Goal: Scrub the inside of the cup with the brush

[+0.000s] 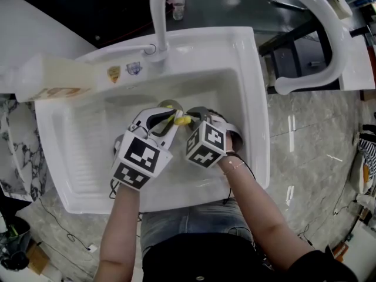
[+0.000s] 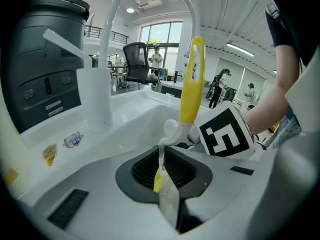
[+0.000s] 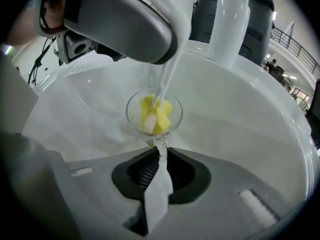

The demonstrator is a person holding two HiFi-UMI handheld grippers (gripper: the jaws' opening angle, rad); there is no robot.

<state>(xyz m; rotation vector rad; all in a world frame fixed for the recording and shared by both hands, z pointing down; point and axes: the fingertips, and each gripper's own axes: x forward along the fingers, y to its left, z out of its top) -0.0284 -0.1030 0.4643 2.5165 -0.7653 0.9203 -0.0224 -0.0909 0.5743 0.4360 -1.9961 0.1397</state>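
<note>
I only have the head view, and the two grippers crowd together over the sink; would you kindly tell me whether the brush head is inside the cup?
Observer: Yes. The right gripper view shows the yellow head of the brush sitting inside the clear cup.
Operator: Thank you. How is the cup held?
Observer: The right gripper has its jaws closed on the cup's near edge.
Operator: And the brush itself?
Observer: The left gripper has its jaws closed on the brush, and the yellow handle rises beyond the tips in the left gripper view.
</note>
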